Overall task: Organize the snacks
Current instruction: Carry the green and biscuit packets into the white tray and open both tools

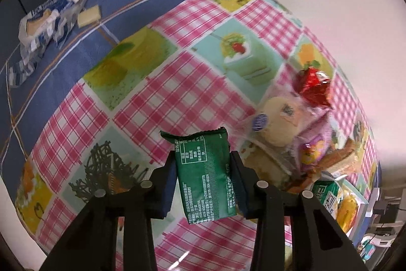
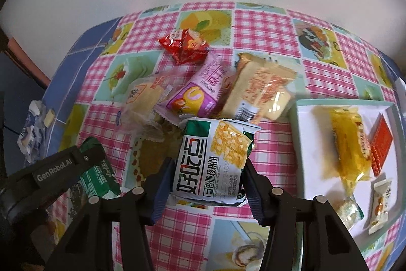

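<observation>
Progress: partly done, by the look of it. The white tray (image 2: 302, 133) at 3 o'clock in the right wrist view already holds four pieces: a yellow pack (image 2: 351, 144), an orange-red pack (image 2: 382, 144), a small white candy (image 2: 382, 205) and a glittery green-edged one (image 2: 351, 210). Left to sort: the pile on the checked tablecloth (image 2: 256, 24) at 12 o'clock, with a red pack (image 2: 186, 46), purple pack (image 2: 196, 95), clear cake pack (image 2: 146, 99) and beige cake pack (image 2: 258, 90).

Left gripper (image 1: 203, 177) is clamped on a dark green packet (image 1: 205, 177); the packet stands between the pads, top sticking out toward 12 o'clock, off the cloth.

Right gripper (image 2: 206, 182) is clamped on a green-and-white walnut-cookie pack (image 2: 213, 161), pads pressing on both side edges, pack extending toward 12 o'clock over the near edge of the pile. Tray sits just beside it at 3 o'clock.

An opened blue-white wrapper (image 1: 48, 14) lies well apart at 10 o'clock in the left view; probably not part of the sort.
</observation>
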